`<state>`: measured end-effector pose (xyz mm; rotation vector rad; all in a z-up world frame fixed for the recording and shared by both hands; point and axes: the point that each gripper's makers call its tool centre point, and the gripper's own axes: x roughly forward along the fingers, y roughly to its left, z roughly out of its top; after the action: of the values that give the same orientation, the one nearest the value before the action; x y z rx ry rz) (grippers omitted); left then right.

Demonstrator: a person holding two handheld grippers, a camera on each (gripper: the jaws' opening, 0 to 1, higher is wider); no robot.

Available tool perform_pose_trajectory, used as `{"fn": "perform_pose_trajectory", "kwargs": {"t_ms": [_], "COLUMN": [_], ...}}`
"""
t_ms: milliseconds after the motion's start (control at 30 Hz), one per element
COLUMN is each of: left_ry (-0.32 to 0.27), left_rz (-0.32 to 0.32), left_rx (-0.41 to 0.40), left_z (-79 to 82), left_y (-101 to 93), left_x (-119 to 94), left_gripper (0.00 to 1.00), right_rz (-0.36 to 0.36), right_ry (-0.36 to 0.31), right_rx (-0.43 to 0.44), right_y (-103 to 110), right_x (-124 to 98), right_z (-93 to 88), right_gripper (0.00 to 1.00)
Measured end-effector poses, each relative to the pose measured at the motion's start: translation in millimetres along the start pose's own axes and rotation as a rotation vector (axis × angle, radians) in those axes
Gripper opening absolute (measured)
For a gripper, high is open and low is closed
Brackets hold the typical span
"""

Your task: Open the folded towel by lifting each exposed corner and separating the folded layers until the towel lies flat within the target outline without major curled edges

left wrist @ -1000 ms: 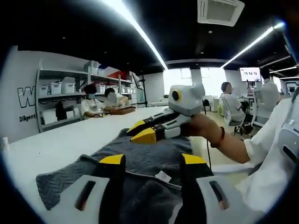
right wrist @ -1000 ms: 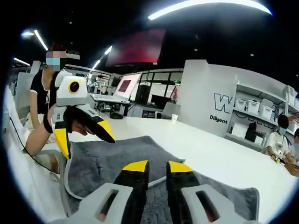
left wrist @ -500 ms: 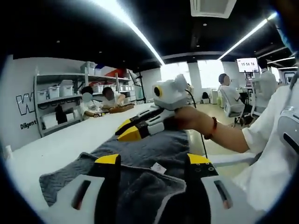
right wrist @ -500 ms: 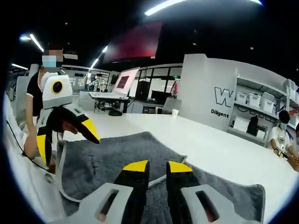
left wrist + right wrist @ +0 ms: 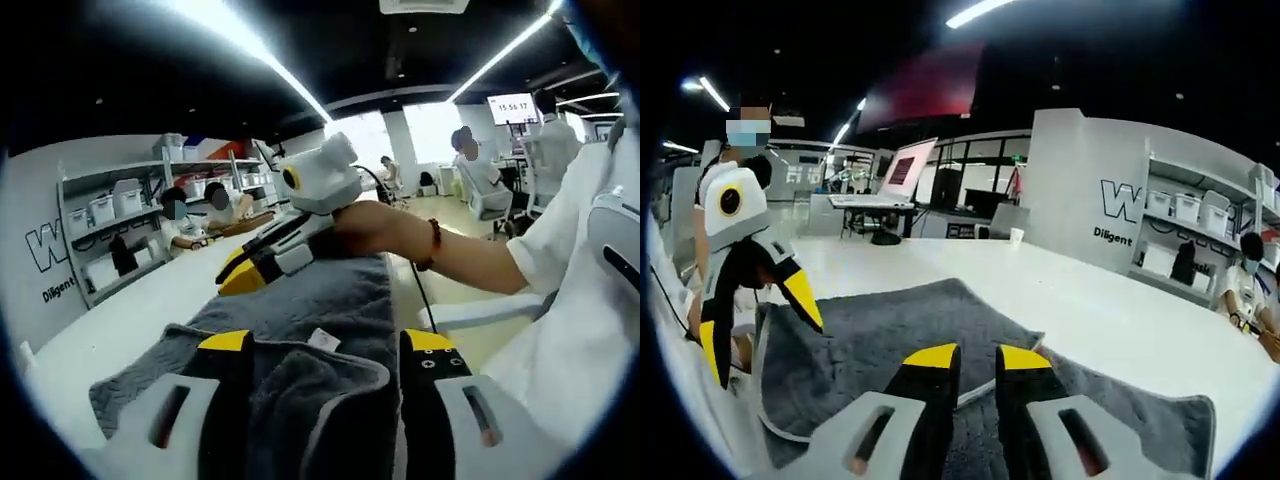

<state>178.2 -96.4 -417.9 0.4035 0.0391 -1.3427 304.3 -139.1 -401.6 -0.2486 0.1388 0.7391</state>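
On the white table the grey towel fills lower centre, long axis toward lower right; our left gripper gapes over a raised fold, our right gripper, nearly closed and seemingly empty, hovers mid-towel.

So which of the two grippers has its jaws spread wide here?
The left gripper: its jaws stand far apart astride the grey towel. The right gripper has its jaws nearly together.

Grey towel of textured matt cloth with zigzag weave; white worktop smooth, slightly glossy; jaws hard plastic.
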Motion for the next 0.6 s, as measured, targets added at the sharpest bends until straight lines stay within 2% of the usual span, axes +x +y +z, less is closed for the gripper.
{"fn": "perform_pose_trajectory", "kwargs": {"t_ms": [67,233,300,600], "left_ry": [-0.004,0.041,0.060,0.096], "left_rz": [-0.022,-0.005,-0.017,-0.010], "left_rx": [-0.006,0.023,0.043,0.063], "left_z": [-0.1,-9.2,-13.6,-20.3], "left_y": [-4.0,-3.0,-5.5,-4.9], "left_x": [0.2,0.5,1.4,4.6], "left_gripper": [0.59,0.59,0.60,0.57], "right_rz": [-0.002,0.004,-0.003,-0.006], "right_ry": [0.002,0.026,0.033,0.044], "right_rx": [0.009,0.000,0.005,0.035], "right_y": [-1.8,-1.1,-2.8,-8.2], "right_x": [2.0,7.5,9.6,16.4], "right_z": [-0.3,-4.4,-7.1,-13.6], "right_gripper": [0.08,0.09,0.08,0.08]}}
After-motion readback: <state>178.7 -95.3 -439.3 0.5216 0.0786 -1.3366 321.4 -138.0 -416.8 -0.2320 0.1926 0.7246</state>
